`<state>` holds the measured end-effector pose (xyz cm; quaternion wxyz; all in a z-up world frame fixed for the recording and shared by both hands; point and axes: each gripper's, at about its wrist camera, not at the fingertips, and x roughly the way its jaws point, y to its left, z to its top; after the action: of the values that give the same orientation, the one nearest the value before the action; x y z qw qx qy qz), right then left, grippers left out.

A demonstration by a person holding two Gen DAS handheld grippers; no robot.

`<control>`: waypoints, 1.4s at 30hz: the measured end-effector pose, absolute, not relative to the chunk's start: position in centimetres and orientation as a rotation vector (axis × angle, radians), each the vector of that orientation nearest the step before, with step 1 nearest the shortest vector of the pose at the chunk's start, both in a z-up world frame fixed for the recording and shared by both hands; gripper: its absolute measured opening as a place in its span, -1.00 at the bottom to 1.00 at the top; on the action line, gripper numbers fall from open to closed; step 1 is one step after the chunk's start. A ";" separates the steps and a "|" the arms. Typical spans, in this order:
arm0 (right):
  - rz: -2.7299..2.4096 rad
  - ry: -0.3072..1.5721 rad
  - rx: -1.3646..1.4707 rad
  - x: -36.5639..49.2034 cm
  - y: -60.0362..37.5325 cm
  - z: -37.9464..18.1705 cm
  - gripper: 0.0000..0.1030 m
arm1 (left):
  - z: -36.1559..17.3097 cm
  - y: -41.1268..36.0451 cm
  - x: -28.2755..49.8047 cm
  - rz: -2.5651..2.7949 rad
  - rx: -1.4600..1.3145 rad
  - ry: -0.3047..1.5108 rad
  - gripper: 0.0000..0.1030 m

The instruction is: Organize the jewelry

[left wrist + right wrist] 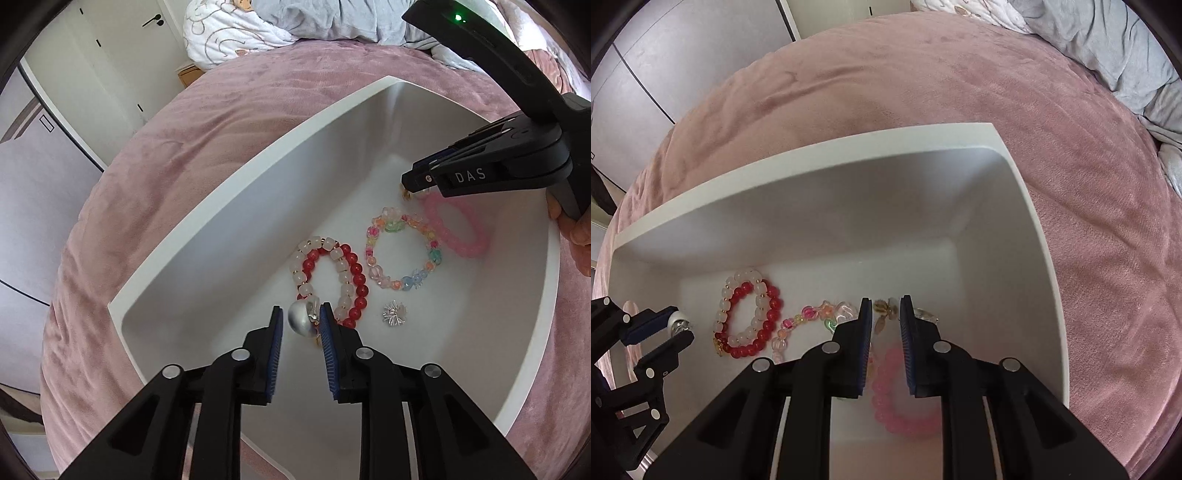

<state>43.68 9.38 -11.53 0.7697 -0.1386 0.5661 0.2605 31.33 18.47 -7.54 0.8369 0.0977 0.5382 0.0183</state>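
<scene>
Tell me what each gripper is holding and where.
Left gripper pinches a pearl earring across its round bead. Right gripper straddles a gold earring, grip unclear.

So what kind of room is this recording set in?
Most likely a bedroom: the white tray of bracelets sits on a pink plush bedspread, with rumpled bedding behind and a wardrobe-style door alongside.
</scene>
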 end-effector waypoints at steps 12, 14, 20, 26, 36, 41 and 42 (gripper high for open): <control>0.623 0.977 -0.347 39.1 8.9 -4.6 -0.24 | -2.6 18.0 28.8 0.091 0.109 0.904 0.15; 0.623 0.914 -0.357 37.7 8.2 -3.0 -0.20 | -1.4 18.0 28.1 0.111 0.090 0.850 0.19; 0.610 0.767 -0.344 33.9 5.8 1.0 0.26 | 2.0 17.6 24.3 0.198 0.017 0.666 0.62; 0.623 0.664 -0.307 29.5 3.7 3.3 0.56 | 3.8 17.2 19.9 0.239 -0.058 0.558 0.81; 0.626 0.526 -0.271 24.1 1.4 3.4 0.86 | 2.6 14.9 14.5 0.362 -0.041 0.419 0.93; 0.631 0.472 -0.264 22.7 0.3 2.6 0.86 | 1.4 14.5 13.7 0.372 -0.107 0.402 0.93; 0.632 0.461 -0.266 22.5 0.1 2.4 0.86 | 1.1 14.6 13.7 0.384 -0.130 0.410 0.93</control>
<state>22.49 0.11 2.39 0.9158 -0.1292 0.2242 0.3072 13.74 14.57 1.11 0.9587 -0.0642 0.2021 0.1893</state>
